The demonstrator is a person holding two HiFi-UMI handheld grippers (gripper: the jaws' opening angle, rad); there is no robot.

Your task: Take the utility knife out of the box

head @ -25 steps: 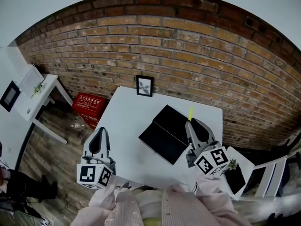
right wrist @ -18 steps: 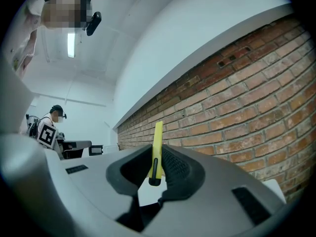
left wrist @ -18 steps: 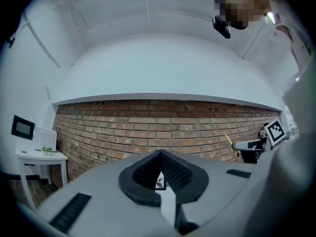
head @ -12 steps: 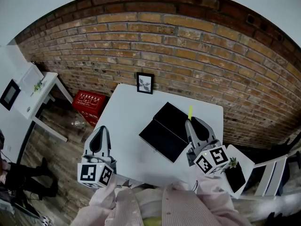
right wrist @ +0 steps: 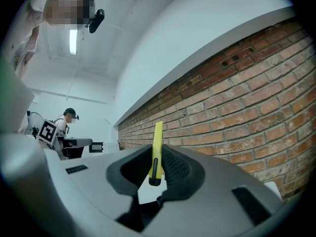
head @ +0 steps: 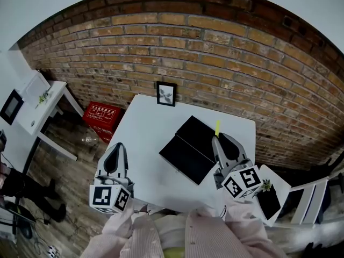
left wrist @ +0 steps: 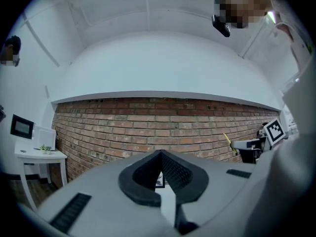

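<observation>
A black box (head: 188, 150) lies open in two halves on the white table (head: 145, 138). My right gripper (head: 217, 139) hovers at the box's right side, shut on a yellow utility knife (head: 217, 128) whose end sticks out past the fingertips toward the brick wall. In the right gripper view the knife (right wrist: 157, 137) stands upright between the pads of the right gripper (right wrist: 155, 153). My left gripper (head: 119, 147) hangs at the table's left front edge, apart from the box. In its own view the left gripper (left wrist: 160, 155) has its tips together with nothing between them.
A small framed picture (head: 165, 95) stands at the table's far edge against the brick wall. A red crate (head: 102, 117) sits on the wooden floor to the left, beside a white side table (head: 40, 104). A small potted plant (head: 267, 196) stands to the right.
Both grippers and the knife have kept still. Only a person at the far left edge of the floor has shifted.
</observation>
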